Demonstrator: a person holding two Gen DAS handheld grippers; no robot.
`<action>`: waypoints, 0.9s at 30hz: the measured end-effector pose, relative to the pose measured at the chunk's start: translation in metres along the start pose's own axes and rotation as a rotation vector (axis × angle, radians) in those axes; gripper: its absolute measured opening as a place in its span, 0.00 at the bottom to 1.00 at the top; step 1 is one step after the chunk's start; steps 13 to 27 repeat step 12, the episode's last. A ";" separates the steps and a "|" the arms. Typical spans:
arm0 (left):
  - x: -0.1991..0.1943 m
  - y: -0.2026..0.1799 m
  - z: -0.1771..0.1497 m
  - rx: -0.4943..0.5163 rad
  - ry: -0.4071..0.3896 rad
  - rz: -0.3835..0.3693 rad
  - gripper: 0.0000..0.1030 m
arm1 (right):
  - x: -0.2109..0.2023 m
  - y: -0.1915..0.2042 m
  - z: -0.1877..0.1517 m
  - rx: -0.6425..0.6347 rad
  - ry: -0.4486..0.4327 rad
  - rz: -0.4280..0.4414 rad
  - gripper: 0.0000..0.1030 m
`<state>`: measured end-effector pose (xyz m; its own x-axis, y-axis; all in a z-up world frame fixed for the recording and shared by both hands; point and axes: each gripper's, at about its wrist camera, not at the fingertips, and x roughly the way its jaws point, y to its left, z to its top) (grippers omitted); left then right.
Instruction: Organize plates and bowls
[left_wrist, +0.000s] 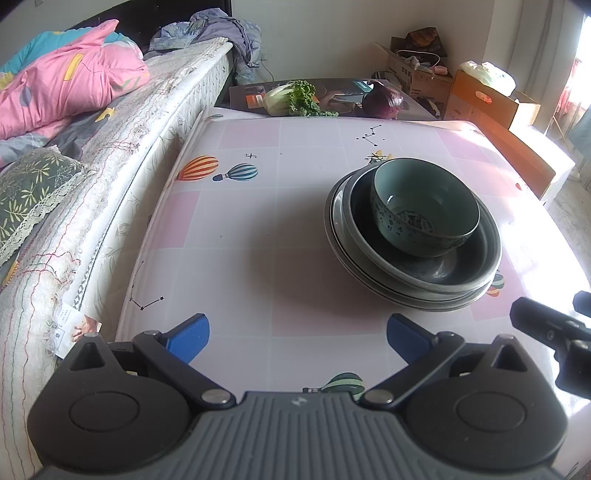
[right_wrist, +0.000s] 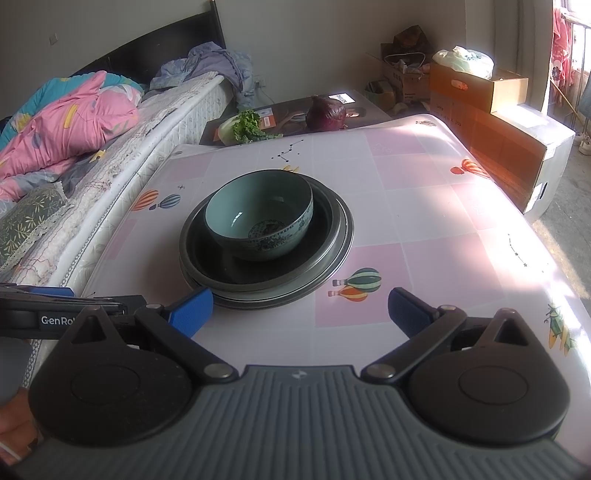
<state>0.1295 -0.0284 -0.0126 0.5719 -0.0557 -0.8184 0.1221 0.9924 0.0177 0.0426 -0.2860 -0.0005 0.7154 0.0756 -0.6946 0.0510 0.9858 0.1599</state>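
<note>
A teal bowl (left_wrist: 424, 206) (right_wrist: 260, 218) with a blue pattern sits inside a stack of dark grey plates (left_wrist: 413, 273) (right_wrist: 266, 284) on the table with the pink and white cloth (left_wrist: 258, 229) (right_wrist: 406, 206). My left gripper (left_wrist: 297, 338) is open, low over the near edge, with the stack ahead to its right. My right gripper (right_wrist: 300, 312) is open too, and the stack lies just ahead of its left finger (right_wrist: 192, 310). Neither holds anything. The right gripper's body shows at the right edge of the left wrist view, and the left gripper (right_wrist: 55, 310) at the left edge of the right wrist view.
A bed (left_wrist: 122, 155) with a pink quilt (left_wrist: 70, 77) runs along the table's left side. Beyond the far edge lie a leafy green (left_wrist: 291, 98) (right_wrist: 245, 125) and a purple cabbage (left_wrist: 382, 100) (right_wrist: 327, 112). Cardboard boxes (right_wrist: 491, 110) stand at the right.
</note>
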 end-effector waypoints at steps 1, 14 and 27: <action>0.000 0.001 0.001 0.000 0.001 -0.001 1.00 | 0.000 0.000 0.000 0.000 0.000 0.000 0.99; -0.001 0.002 0.003 0.003 -0.001 -0.002 1.00 | 0.001 0.000 0.000 0.000 0.001 0.000 0.99; -0.001 0.002 0.003 0.003 -0.001 -0.002 1.00 | 0.001 0.000 0.000 0.000 0.001 0.000 0.99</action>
